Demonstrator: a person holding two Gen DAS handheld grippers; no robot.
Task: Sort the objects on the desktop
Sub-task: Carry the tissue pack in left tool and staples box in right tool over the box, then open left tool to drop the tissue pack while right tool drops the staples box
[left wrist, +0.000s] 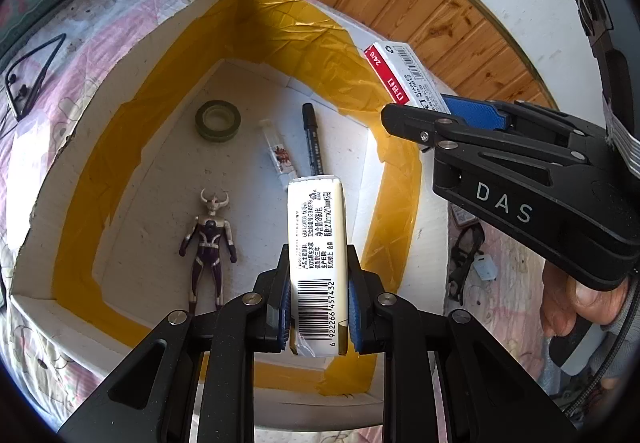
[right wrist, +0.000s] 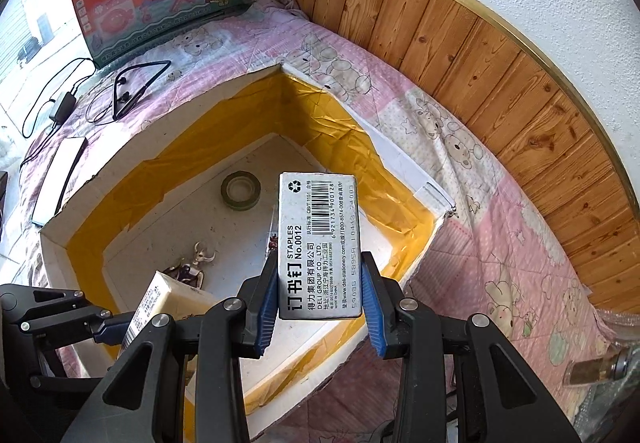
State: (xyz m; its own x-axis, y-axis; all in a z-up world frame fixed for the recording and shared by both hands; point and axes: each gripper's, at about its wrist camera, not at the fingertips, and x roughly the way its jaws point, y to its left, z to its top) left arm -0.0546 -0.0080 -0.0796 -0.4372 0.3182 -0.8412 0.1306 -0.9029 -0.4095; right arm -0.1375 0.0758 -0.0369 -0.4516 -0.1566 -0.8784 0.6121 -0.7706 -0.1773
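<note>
The tissue pack (left wrist: 318, 263) in the left gripper (left wrist: 318, 307) looks light and squashy, the sort of thing that gives under pressure, so the narrow pinch across its thin sides near the barcode end seems right; I'd guess a harder squeeze would only crumple the wrapper. Its film is glossy and probably a bit slippery, and most of its length sticks out beyond the fingers (left wrist: 282, 307), so it could swing if jerked. It is cream-white with black print and a barcode, and hangs over the open foam box (left wrist: 36, 171) lined with yellow tape.

The staples box (right wrist: 320, 247) in the right gripper (right wrist: 320, 303) is another matter: a small stiff carton, likely dense for its size since it holds metal. The blue fingers (right wrist: 266, 307) grip it across its width at the lower end, at a middling spread, and the flat card sides give them good purchase. It is grey-white with a barcode, a recycling mark and "STAPLES No.0012"; the left wrist view shows a red end face. It too is held above the foam box, nearer the right wall.

Down on the box floor lie a tape roll (left wrist: 218, 119), a black marker (left wrist: 313, 139), a small sachet (left wrist: 278, 155) and a horned toy figure (left wrist: 210, 243), well apart from each other
</note>
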